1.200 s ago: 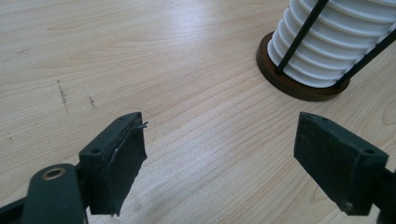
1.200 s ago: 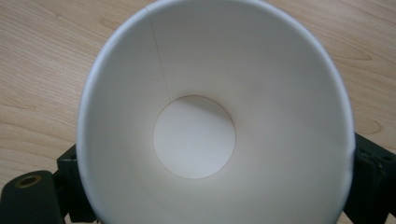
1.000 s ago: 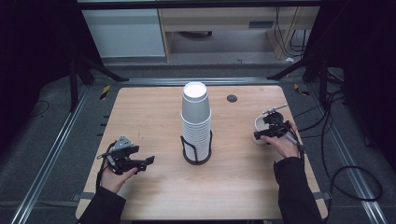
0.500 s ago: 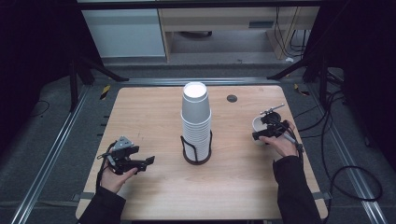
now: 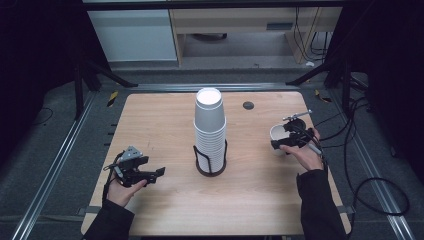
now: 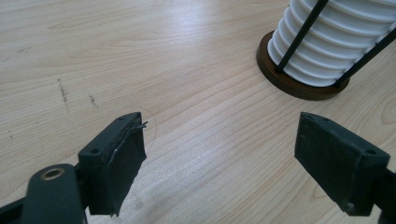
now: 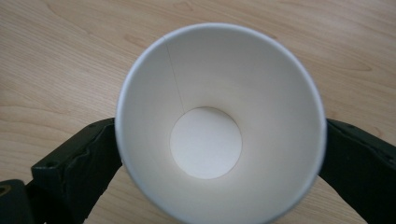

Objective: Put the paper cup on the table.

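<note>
Right gripper (image 5: 289, 141) has drifted a little toward the bench middle over the last second, carrying the cup (image 5: 278, 134) with it; a second ago it sat closer to the right edge. The cup is white paper, clamped between both jaws, mouth open to the gripper's camera (image 7: 219, 126), so it lies roughly on its side in the grip. It hangs just over the bench (image 5: 165, 115) near the right edge, well apart from the stack (image 5: 210, 125). Likely meaning: a single cup is being moved sideways, either onto the stack or off to a set-down spot; can't tell which.

Left gripper (image 5: 150, 175) hasn't moved, parked near the front-left corner, jaws wide with nothing between them, only bare wood. In the left gripper view it (image 6: 219, 158) points toward the stack (image 6: 327, 42) and its holder (image 6: 285, 79), near but not touching.

The stack stands upright in the wire holder at bench centre.
</note>
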Demonstrator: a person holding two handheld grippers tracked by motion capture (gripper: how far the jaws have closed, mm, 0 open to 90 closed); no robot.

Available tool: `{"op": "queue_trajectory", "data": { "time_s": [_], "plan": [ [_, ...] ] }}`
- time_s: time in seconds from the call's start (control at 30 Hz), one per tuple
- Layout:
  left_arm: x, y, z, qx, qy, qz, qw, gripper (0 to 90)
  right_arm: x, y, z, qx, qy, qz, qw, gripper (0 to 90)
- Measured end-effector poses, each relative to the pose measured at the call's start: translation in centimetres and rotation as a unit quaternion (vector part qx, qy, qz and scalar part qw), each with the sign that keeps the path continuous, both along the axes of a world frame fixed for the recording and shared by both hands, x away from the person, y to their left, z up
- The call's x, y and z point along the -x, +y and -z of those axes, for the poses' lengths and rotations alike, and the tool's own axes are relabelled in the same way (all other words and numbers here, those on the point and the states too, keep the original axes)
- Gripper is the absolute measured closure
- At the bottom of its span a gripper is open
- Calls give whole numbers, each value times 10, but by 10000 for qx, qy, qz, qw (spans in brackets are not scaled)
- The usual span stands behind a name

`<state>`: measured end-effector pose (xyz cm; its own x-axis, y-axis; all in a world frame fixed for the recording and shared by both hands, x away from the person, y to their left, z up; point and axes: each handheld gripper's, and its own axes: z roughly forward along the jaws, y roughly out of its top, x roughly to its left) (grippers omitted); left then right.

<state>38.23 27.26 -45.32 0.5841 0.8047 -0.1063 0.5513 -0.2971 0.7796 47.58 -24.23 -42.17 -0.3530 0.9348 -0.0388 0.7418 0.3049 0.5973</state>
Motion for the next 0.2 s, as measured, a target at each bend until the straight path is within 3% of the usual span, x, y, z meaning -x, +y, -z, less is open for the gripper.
{"op": "queue_trajectory", "data": {
  "time_s": [0.13, 0.2],
  "plan": [
    [0, 0, 1, -22, 13, -18, 10000, 150, 12, -3, -10, -13, -119, 54, 9999, 12],
    [0, 1, 1, -38, 19, -28, 10000, 147, 23, -5, -15, -18, -288, 34, 9996, 12]
  ]
}}
